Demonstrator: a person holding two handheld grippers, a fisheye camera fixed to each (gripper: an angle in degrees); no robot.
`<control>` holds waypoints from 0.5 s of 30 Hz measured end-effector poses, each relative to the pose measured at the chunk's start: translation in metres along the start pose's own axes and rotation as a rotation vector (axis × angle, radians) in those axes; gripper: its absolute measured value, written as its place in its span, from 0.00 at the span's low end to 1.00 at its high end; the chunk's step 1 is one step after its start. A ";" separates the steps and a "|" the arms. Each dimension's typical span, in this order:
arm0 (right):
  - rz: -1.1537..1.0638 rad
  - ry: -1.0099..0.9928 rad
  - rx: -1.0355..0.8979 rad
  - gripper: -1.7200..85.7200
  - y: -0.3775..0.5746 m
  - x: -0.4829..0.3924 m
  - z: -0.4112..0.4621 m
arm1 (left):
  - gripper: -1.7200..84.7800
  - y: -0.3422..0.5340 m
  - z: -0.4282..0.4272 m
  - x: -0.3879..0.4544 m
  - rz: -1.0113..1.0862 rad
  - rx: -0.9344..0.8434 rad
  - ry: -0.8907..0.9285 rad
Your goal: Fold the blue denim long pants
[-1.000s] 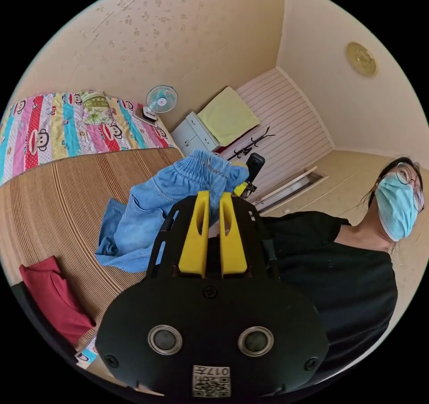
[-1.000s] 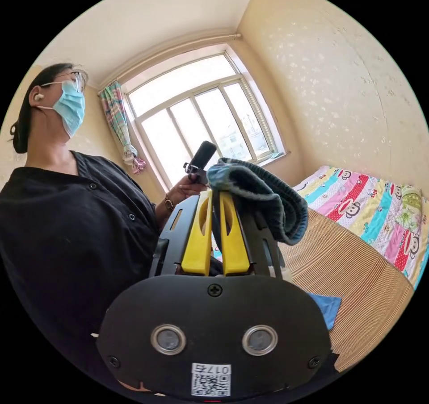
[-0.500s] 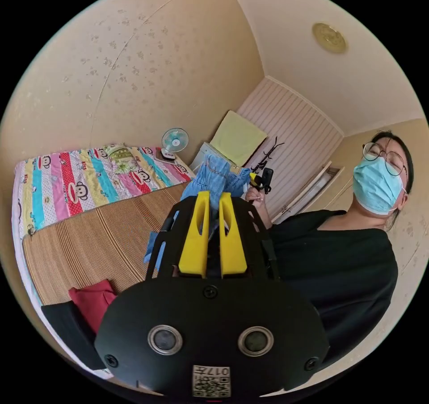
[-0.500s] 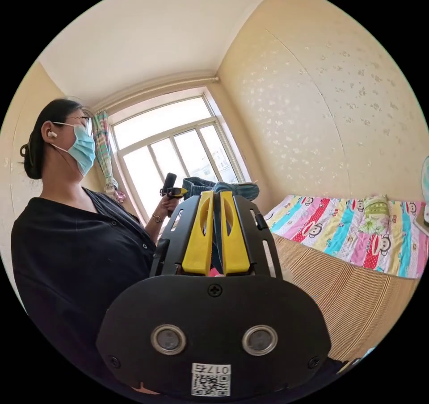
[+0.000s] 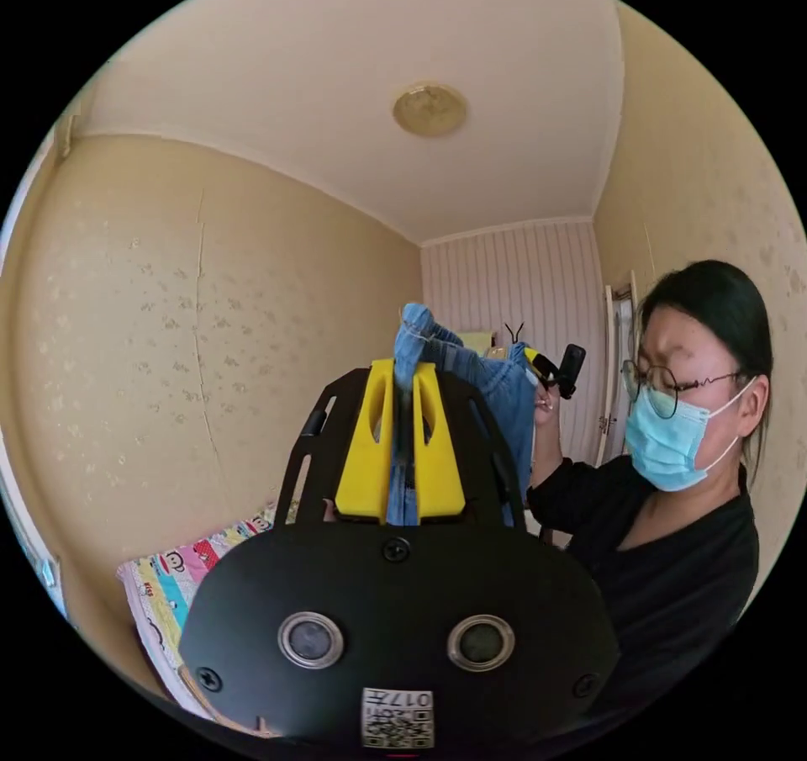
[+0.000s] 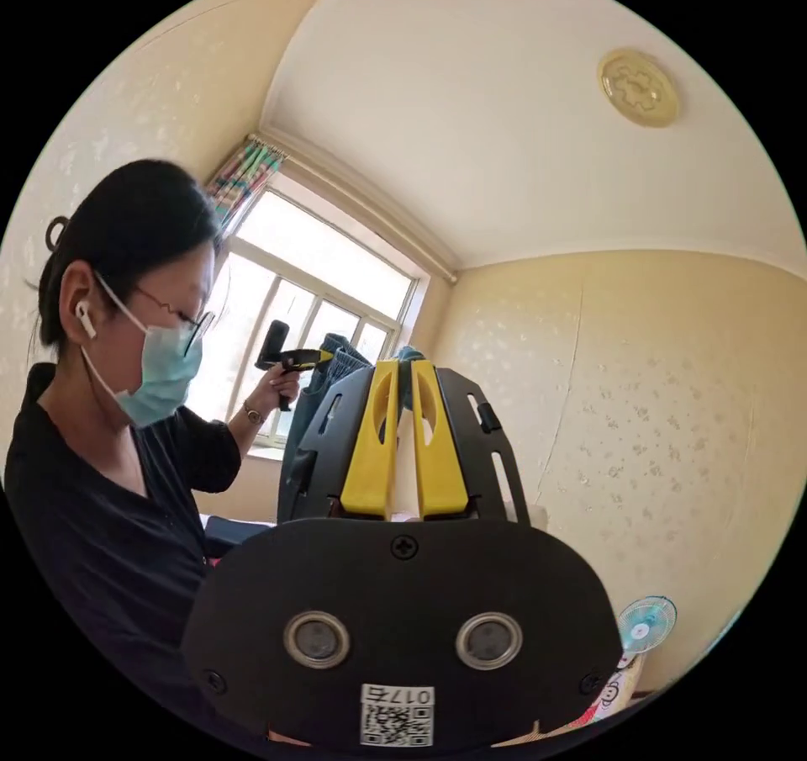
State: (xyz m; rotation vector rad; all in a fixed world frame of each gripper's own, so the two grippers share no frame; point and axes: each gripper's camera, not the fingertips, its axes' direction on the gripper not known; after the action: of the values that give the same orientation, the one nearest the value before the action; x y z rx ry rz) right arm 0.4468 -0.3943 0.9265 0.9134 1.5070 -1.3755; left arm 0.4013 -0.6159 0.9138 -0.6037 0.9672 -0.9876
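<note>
Both grippers raised since earlier frames; bed dropped low in view. Left gripper (image 5: 403, 374) clamps blue denim pants (image 5: 503, 395) waistband. Right gripper (image 6: 403, 374) clamps waistband too; pants hang between, held high before person (image 5: 672, 492).

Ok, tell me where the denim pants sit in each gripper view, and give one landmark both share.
Left gripper view: the pants rise from between this left gripper's yellow jaws at picture centre and stretch toward the person's raised hand.
Right gripper view: the pants show as a dark strip just left of the right gripper's jaw tips.
Shared landmark: the round ceiling fitting.
</note>
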 end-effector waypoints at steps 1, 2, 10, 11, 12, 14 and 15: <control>0.025 0.022 0.001 0.04 -0.020 0.005 -0.006 | 0.07 -0.010 0.000 -0.003 -0.007 0.018 0.006; 0.052 0.054 -0.003 0.04 -0.038 0.009 -0.013 | 0.07 -0.031 0.000 -0.008 -0.004 0.037 0.007; 0.215 0.141 -0.058 0.05 -0.015 0.058 -0.048 | 0.07 -0.051 0.002 -0.059 -0.009 0.011 -0.071; 0.267 0.139 -0.117 0.05 0.004 0.079 -0.042 | 0.07 -0.042 0.009 -0.082 -0.056 -0.021 -0.086; 0.296 0.138 -0.152 0.05 0.015 0.091 -0.037 | 0.07 -0.034 0.022 -0.110 -0.093 -0.077 -0.124; 0.428 0.144 -0.334 0.05 0.065 0.160 -0.002 | 0.07 -0.027 0.052 -0.164 -0.143 -0.196 -0.199; 0.455 0.155 -0.387 0.05 0.079 0.181 0.011 | 0.07 -0.025 0.080 -0.214 -0.199 -0.276 -0.232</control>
State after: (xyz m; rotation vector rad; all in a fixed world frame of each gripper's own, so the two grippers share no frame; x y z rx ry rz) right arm 0.4588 -0.4029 0.7297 1.0456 1.4920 -0.6718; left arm 0.4159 -0.4350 1.0555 -1.0391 0.8529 -0.9397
